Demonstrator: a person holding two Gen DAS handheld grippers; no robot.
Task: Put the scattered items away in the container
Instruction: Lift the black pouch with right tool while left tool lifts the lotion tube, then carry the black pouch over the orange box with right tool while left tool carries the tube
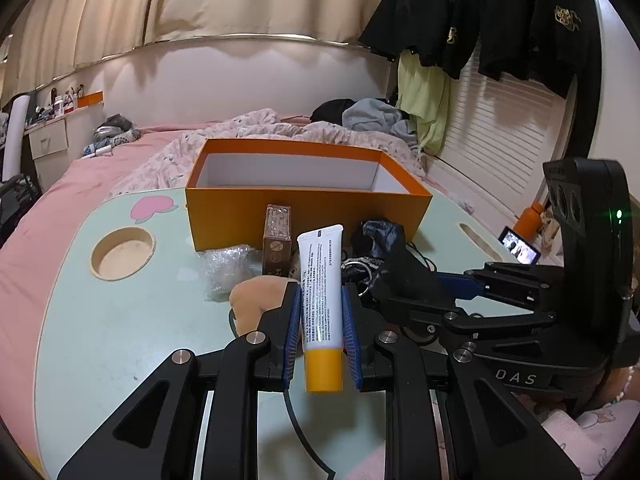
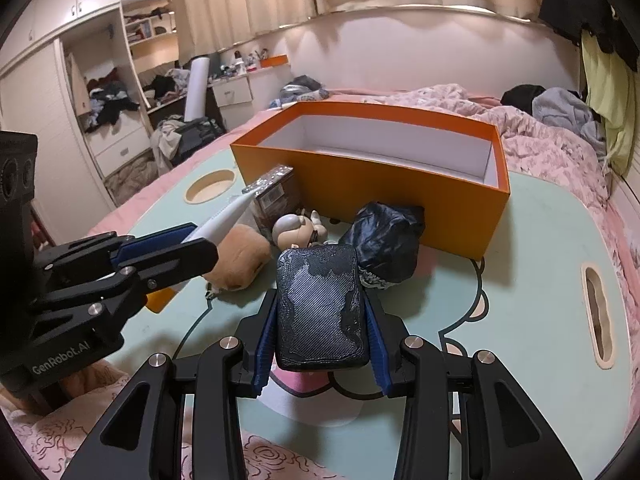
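An open orange box [image 1: 304, 210] [image 2: 400, 196] with a white inside stands at the back of the mint-green lap table [image 1: 120, 320] [image 2: 540, 280]. My left gripper [image 1: 321, 312] [image 2: 188, 240] is shut on a white tube with an orange cap [image 1: 322, 300] [image 2: 224, 220], held above the table in front of the box. My right gripper [image 2: 322, 312] [image 1: 452, 280] is shut on a black textured block [image 2: 322, 308], just right of the left gripper. On the table before the box lie a brown carton [image 1: 277, 240] [image 2: 276, 196], a tan plush [image 1: 256, 300] [image 2: 242, 258], a small figurine [image 2: 298, 230], a black bag [image 1: 380, 236] [image 2: 390, 240] and crumpled clear plastic [image 1: 228, 264].
The table rests on a bed with pink bedding [image 1: 60, 200] [image 2: 540, 140]. A round cup hole [image 1: 122, 254] [image 2: 211, 186] is at the table's left, a slot [image 2: 598, 316] at its right. Keys on a ring [image 1: 356, 270] lie near the bag. Clothes hang at right [image 1: 480, 20].
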